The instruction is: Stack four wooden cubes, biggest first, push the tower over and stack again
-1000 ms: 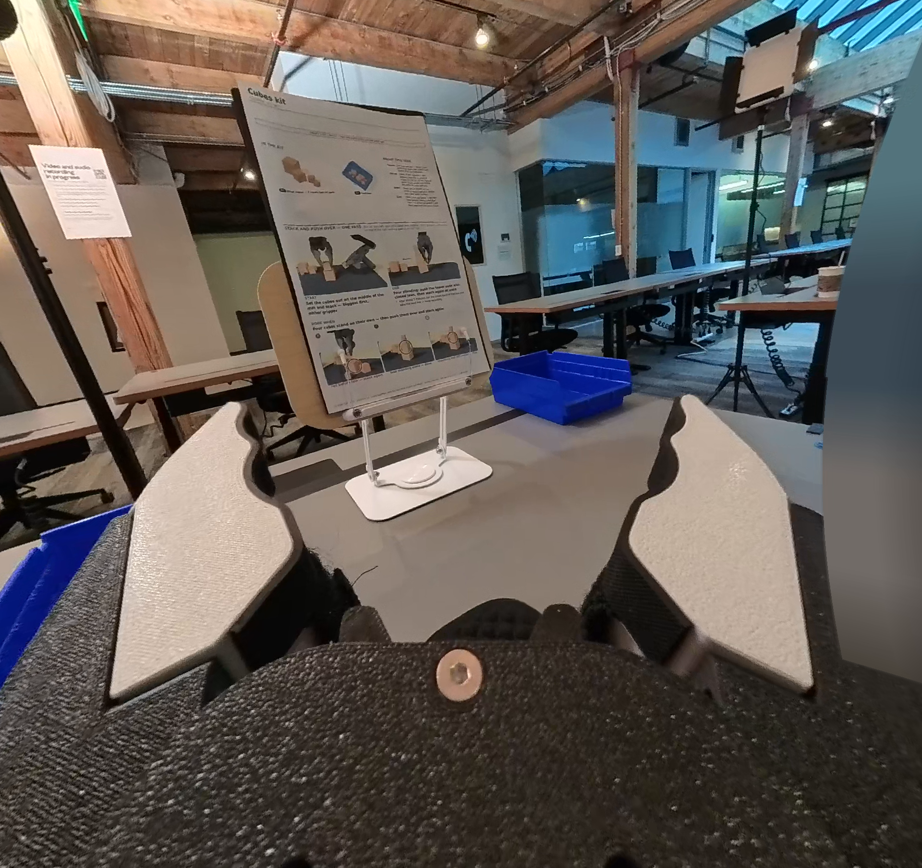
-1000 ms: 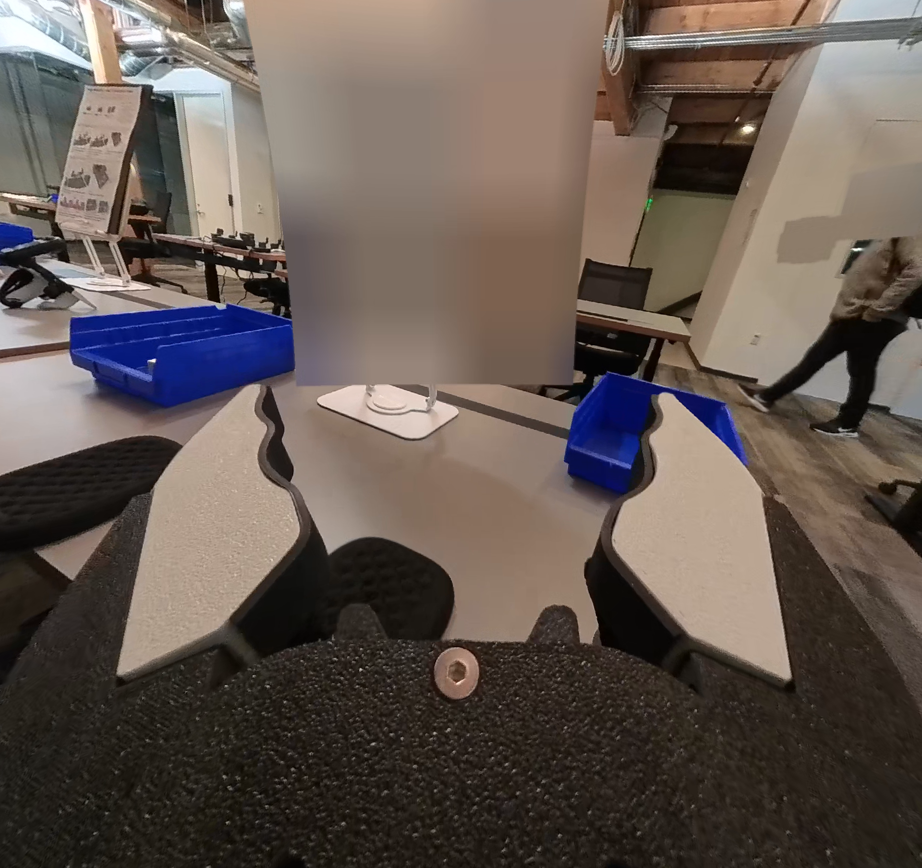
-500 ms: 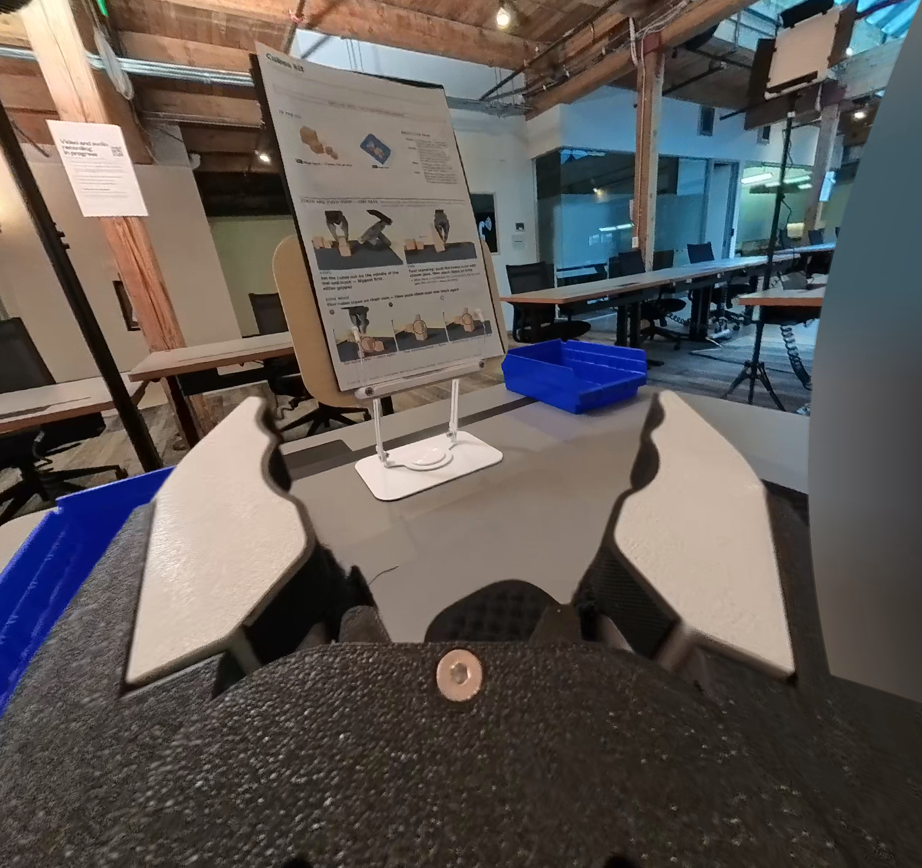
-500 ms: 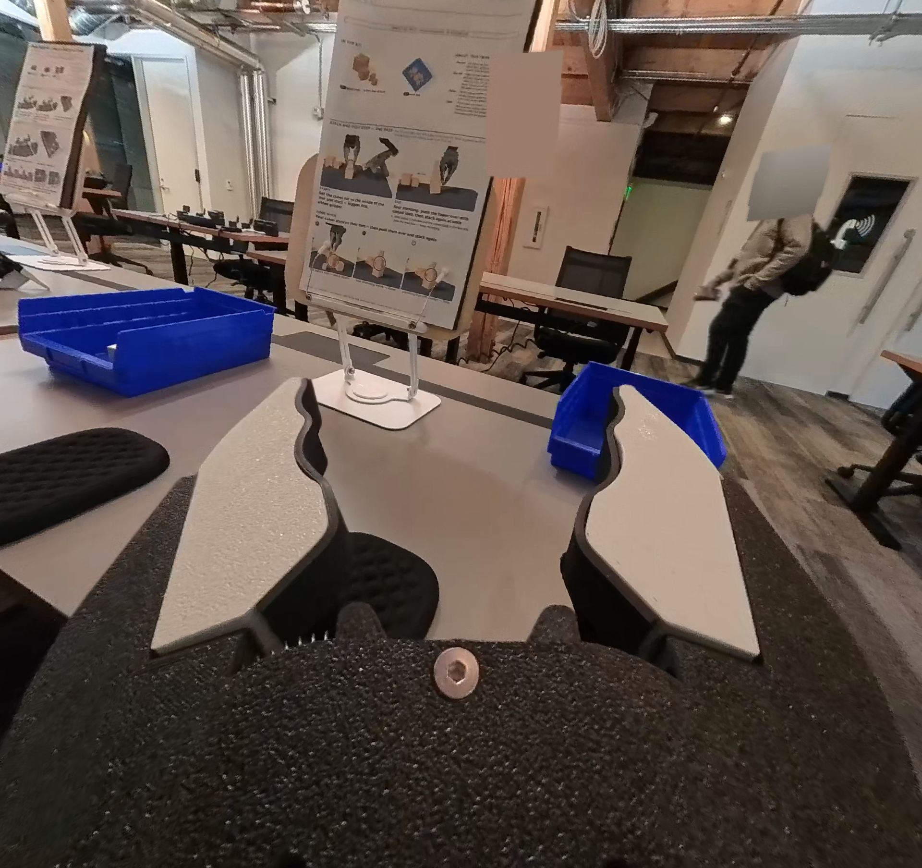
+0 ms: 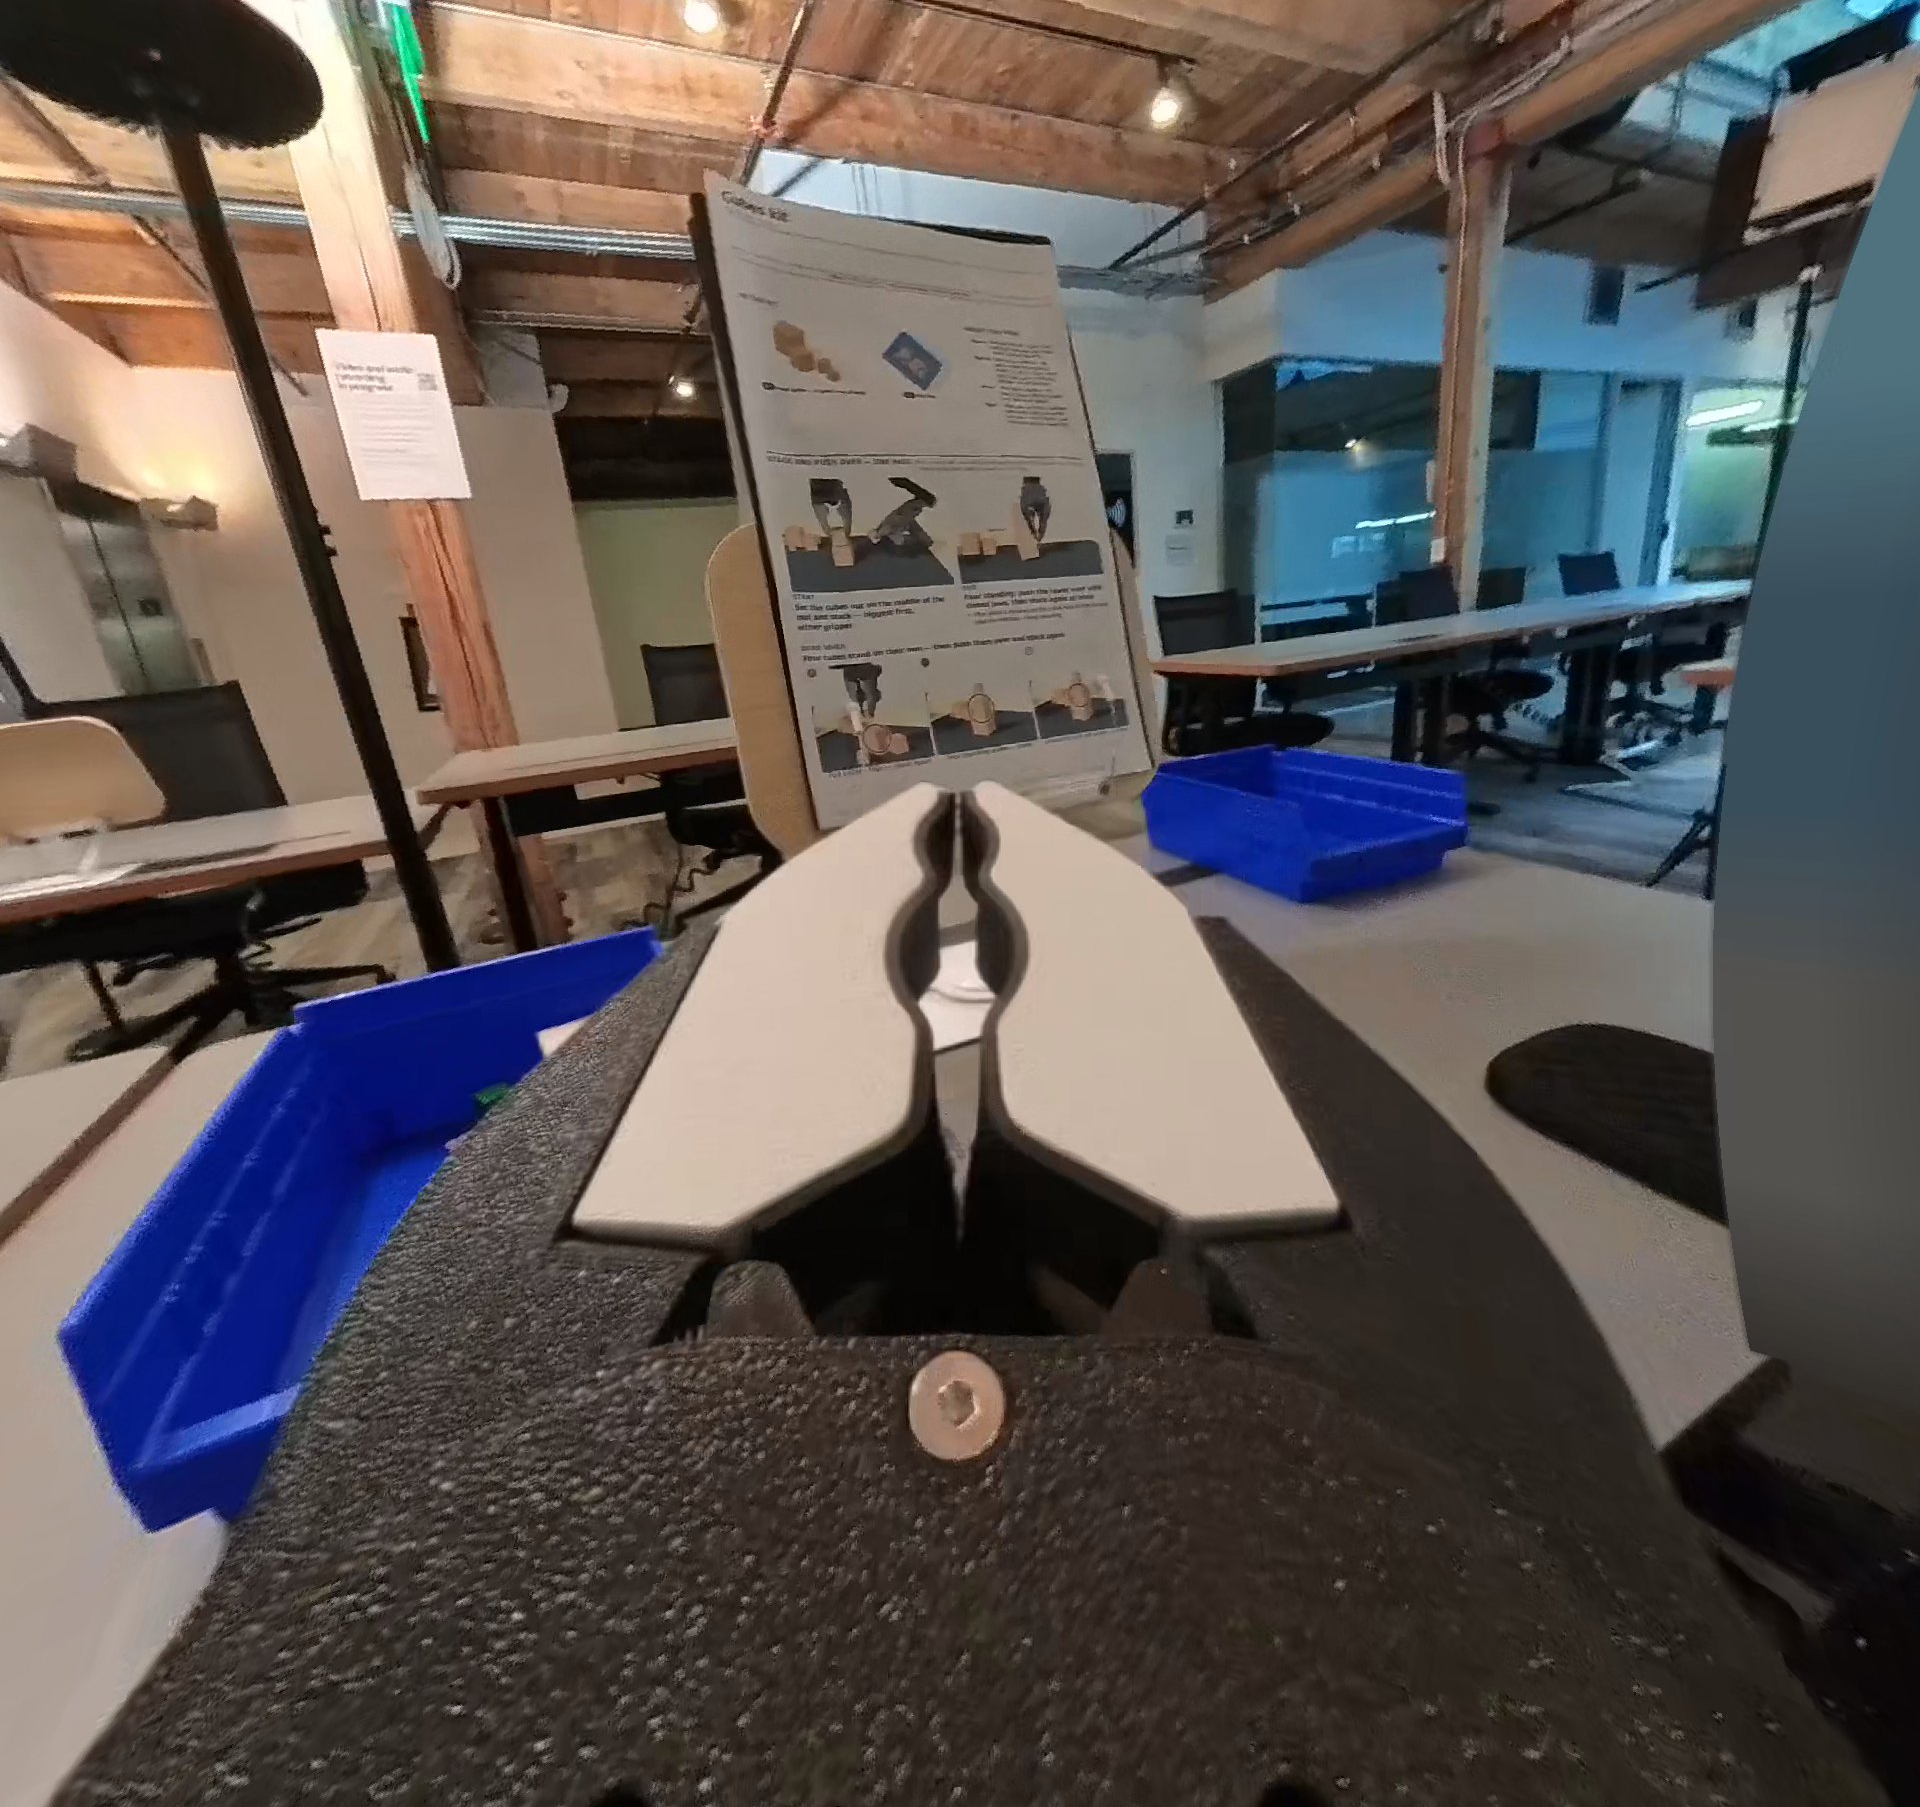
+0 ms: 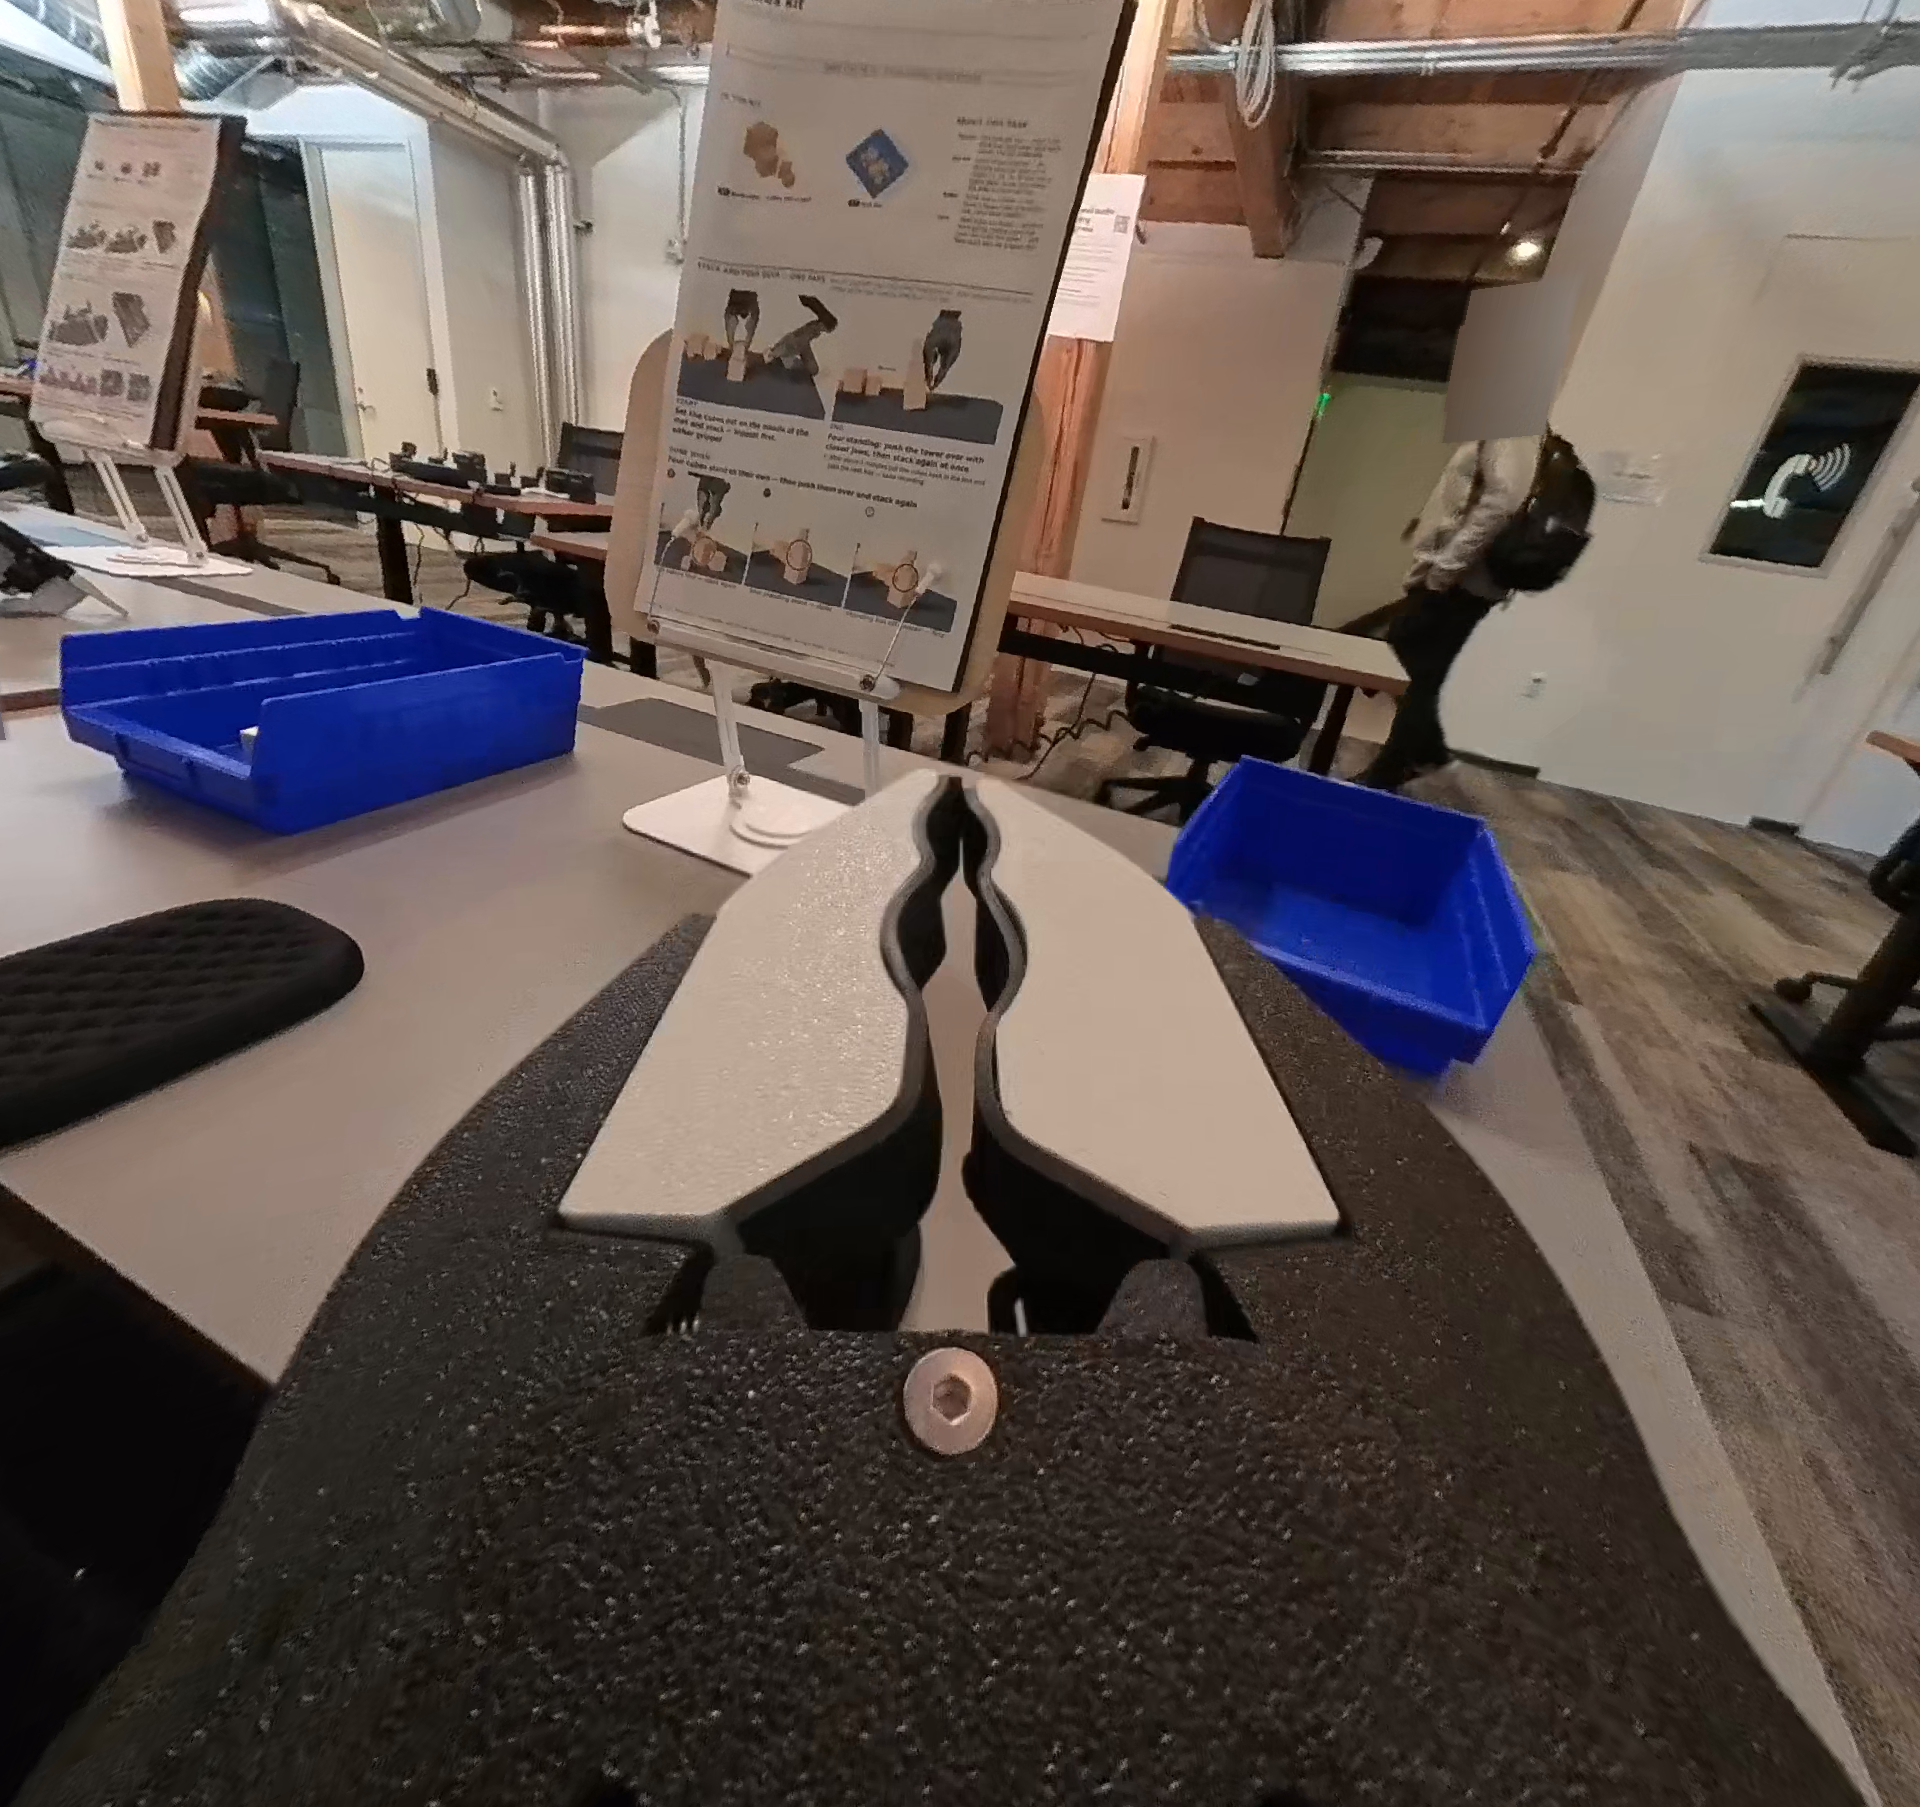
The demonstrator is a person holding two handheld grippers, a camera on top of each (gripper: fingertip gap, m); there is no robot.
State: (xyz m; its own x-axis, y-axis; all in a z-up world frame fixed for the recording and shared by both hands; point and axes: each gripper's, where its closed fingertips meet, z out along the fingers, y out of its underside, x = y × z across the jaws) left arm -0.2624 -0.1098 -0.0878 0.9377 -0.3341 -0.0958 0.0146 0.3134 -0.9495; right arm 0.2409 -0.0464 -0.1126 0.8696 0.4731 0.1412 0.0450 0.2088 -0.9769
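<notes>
Grey table (image 6: 436, 884); both grippers' fingers closed, bare.

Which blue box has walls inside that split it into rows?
The wide, flat blue tray on the left of the table, seen from the right claw's camera. Ribs run along its inside. The deeper blue bin on the right is one open space.

blue bins (image 6: 312, 708), grey table (image 6: 436, 884), black textured pad (image 6: 156, 988)

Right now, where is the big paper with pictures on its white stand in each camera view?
Left wrist view: the instruction sheet stands at centre, just above the shut left gripper.
Right wrist view: the sheet stands upper centre, behind the shut right gripper.
Shared landmark: the wooden post behind it.
</notes>
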